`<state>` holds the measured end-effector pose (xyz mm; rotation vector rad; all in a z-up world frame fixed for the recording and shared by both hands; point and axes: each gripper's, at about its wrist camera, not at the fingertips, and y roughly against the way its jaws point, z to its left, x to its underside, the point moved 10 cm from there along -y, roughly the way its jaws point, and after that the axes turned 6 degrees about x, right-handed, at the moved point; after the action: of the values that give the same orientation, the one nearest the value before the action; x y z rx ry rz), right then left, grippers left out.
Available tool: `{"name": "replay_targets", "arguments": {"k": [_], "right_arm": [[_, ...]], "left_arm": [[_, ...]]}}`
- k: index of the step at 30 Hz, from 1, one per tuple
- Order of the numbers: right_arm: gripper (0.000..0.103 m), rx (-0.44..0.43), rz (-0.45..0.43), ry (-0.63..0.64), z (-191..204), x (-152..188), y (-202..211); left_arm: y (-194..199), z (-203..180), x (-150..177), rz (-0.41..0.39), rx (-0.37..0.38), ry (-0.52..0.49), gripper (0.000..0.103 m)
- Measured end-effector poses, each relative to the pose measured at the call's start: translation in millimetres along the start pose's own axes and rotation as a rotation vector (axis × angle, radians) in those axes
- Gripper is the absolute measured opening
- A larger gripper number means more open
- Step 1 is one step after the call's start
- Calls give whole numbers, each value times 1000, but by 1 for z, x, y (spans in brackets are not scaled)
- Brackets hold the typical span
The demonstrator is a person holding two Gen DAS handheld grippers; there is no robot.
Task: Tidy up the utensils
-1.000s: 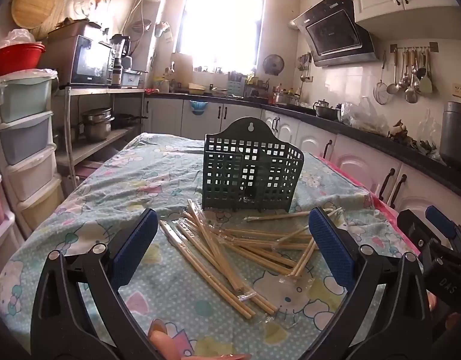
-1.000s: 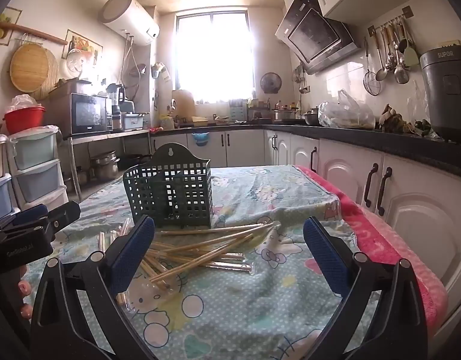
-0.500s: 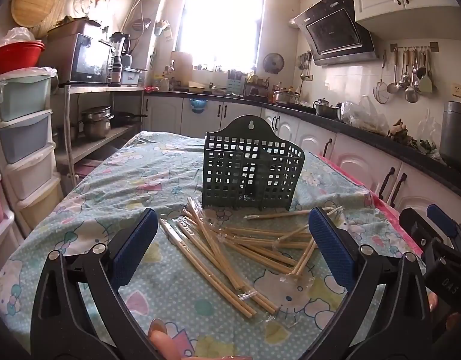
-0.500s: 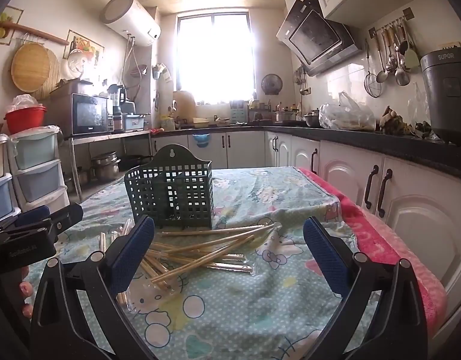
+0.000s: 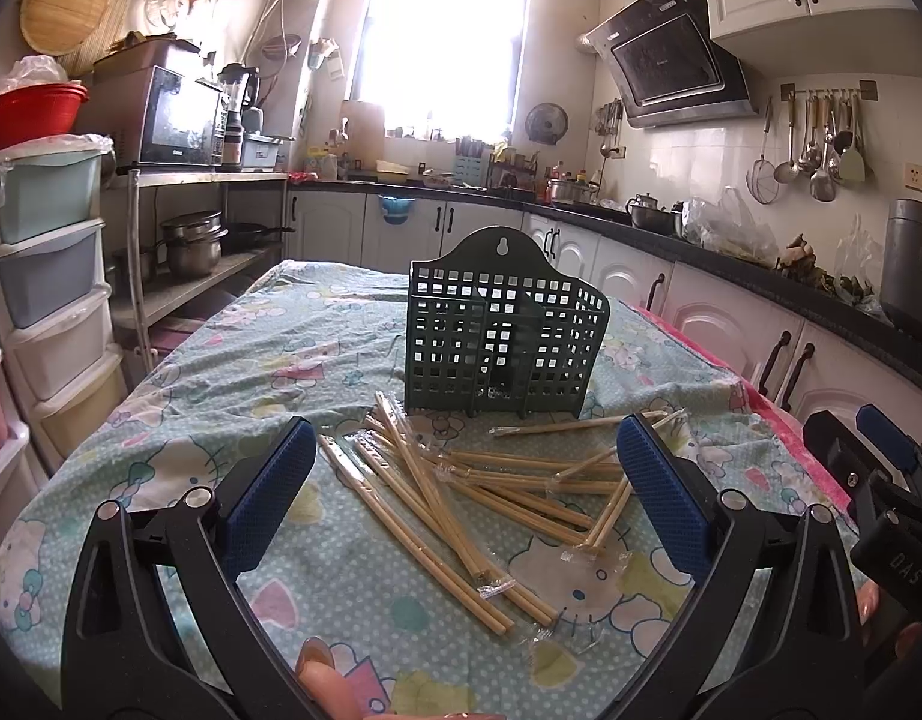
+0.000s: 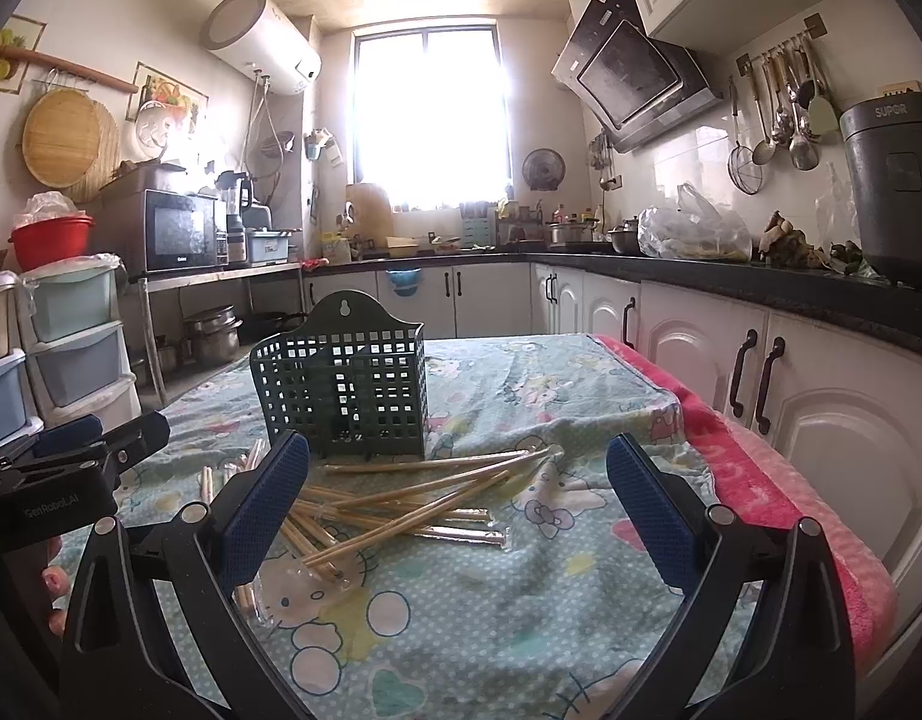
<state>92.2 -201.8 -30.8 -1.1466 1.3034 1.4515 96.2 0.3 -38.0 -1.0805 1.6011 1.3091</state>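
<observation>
Chopsticks, pale wooden chopsticks in clear plastic sleeves (image 5: 491, 492), scattered in a loose crisscross heap on the counter under a mint cartoon-print cloth (image 5: 233, 372). Just behind the heap, touching its far edge: dark green plastic lattice utensil caddy (image 5: 502, 336), upright, compartments looking empty from both views.

Left tongs (image 5: 466, 501) spread wide, blue pads either side of the pile, hovering above it, gripping nothing. Right tongs (image 6: 458, 507) likewise spread wide, empty, aimed at the same heap from the other side, with several sticks fanning out toward the pink towel edge (image 6: 755, 468).

Step in hand, by the look of it: the very start, lining up for a first pick. No stick lifted, none in the caddy yet.

Next move likely calls for singling out one stick or pair lying on top, perhaps the long pair nearest the left tongs, then dropping low, closing across the shaft rather than along it, and tipping it upright over a caddy slot. Slippery sleeves and overlapping sticks probably demand a firm, centred pinch to avoid dragging neighbours along.
</observation>
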Motion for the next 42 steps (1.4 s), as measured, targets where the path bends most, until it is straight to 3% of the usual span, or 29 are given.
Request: {"name": "replay_targets", "arguments": {"k": [35,42], "right_arm": [[97,-17,-1,3,1,-1,-1],[97,-54,16,34,13,-5,-10]], "left_arm": [[-4,-3,7,6,-5,8,93],[-4,13,-1,4,-29,39,93]]}}
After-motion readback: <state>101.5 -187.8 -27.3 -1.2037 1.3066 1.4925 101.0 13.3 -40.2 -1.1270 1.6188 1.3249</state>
